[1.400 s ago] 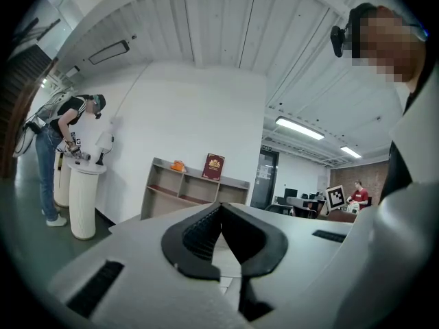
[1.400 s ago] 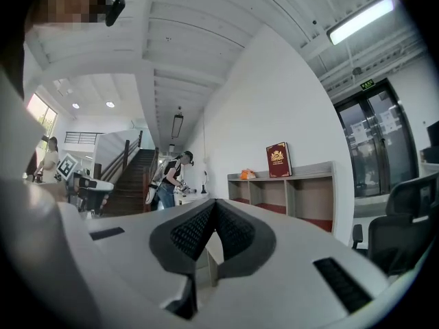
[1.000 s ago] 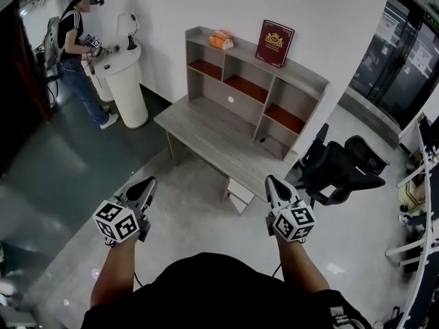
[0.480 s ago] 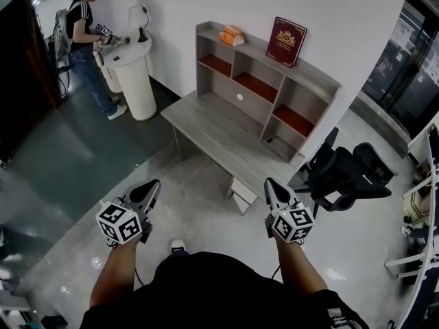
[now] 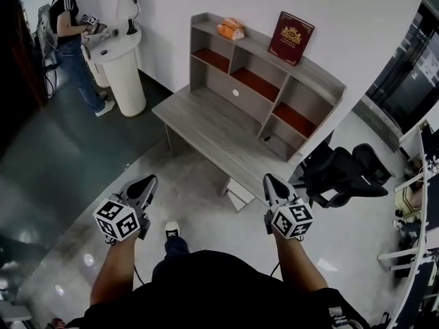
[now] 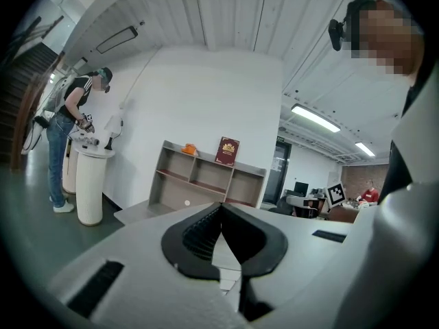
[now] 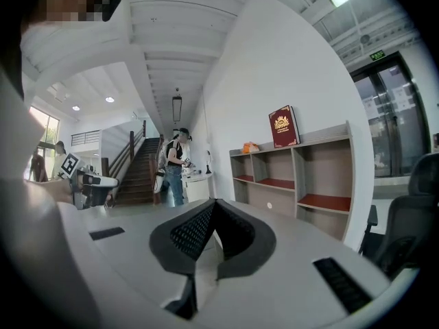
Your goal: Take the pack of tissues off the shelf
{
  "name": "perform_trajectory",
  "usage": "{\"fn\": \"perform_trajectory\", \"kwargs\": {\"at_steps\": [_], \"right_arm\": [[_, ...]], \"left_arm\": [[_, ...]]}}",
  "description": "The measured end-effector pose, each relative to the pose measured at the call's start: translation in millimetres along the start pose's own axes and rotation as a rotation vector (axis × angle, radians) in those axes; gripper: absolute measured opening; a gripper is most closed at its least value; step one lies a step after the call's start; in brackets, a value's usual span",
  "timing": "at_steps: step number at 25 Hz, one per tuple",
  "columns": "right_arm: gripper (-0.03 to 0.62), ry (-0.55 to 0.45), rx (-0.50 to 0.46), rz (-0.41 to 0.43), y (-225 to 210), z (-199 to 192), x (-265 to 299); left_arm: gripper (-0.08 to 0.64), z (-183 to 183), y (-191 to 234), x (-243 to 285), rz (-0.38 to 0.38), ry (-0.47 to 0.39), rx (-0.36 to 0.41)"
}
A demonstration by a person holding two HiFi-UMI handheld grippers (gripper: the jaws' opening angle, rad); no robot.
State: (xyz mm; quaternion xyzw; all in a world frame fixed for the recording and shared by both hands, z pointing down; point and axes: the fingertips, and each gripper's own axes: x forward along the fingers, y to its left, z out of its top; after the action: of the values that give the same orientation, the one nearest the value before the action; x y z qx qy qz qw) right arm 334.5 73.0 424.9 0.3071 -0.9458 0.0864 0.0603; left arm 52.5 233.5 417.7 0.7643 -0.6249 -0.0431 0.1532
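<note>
An orange pack of tissues [image 5: 230, 28] lies on top of the grey shelf unit [image 5: 312, 70] at its left end; it shows small in the left gripper view [image 6: 189, 149] and the right gripper view [image 7: 251, 147]. A dark red book [image 5: 291, 38] leans against the wall on the same top board. The shelf unit stands on a grey desk [image 5: 206, 130]. My left gripper [image 5: 142, 187] and right gripper [image 5: 271, 186] are held low over the floor, well short of the desk. Both are shut with nothing between their jaws.
A black office chair [image 5: 339, 175] stands right of the desk. A small white box [image 5: 237, 195] sits on the floor under the desk's front edge. At the far left a person [image 5: 70, 37] stands at a white round pedestal [image 5: 121, 67]. My foot [image 5: 172, 230] shows between the grippers.
The view has shifted: the desk and shelf sit slightly higher and more to the left in the head view. My foot has stepped forward into view. Both grippers stay shut and level.
</note>
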Motion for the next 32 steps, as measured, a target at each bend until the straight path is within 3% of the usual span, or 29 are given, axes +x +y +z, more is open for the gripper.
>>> {"fn": "perform_trajectory", "kwargs": {"at_steps": [7, 19, 32], "right_arm": [[0.008, 0.037, -0.004, -0.021, 7, 4, 85], [0.008, 0.018, -0.022, -0.079, 38, 50, 211], [0.008, -0.011, -0.036, -0.132, 73, 77, 296]], "left_arm": [[0.017, 4, 85, 36, -0.008, 0.033, -0.041], [0.017, 61, 213, 77, -0.068, 0.04, -0.016], [0.017, 83, 300, 98, -0.15, 0.069, -0.025]]}}
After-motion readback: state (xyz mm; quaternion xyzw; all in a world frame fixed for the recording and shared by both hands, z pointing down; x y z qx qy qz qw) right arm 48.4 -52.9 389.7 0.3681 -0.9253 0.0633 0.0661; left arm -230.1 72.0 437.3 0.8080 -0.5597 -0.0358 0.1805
